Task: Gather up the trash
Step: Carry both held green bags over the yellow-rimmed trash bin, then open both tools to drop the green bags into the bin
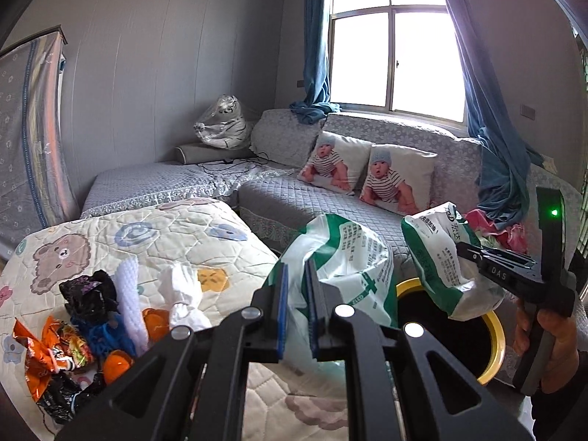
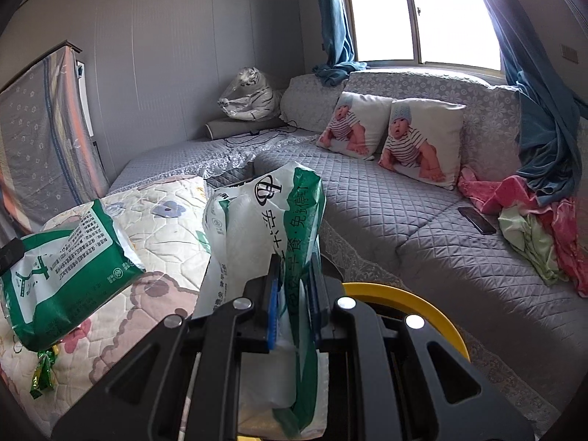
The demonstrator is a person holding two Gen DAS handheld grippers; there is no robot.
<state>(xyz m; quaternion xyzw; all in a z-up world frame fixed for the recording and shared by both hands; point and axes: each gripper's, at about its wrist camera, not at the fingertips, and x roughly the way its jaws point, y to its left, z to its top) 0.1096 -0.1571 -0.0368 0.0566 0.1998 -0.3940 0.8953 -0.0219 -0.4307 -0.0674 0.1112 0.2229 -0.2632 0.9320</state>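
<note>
A crumpled green-and-white plastic bag (image 1: 341, 275) is pinched by the left gripper (image 1: 296, 308); a second green-and-white plastic bag (image 2: 272, 228) is pinched by the right gripper (image 2: 294, 305). Both are held above the yellow-rimmed round bin (image 1: 492, 349), beside the quilt-covered table's (image 1: 154, 228) right edge, where mixed wrappers (image 1: 77, 334) are heaped.

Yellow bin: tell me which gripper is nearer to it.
Right. The right gripper holds its green-and-white bag just above the yellow bin. The left gripper, shut on another bag, sits beside the bin, over the quilt edge.
</note>
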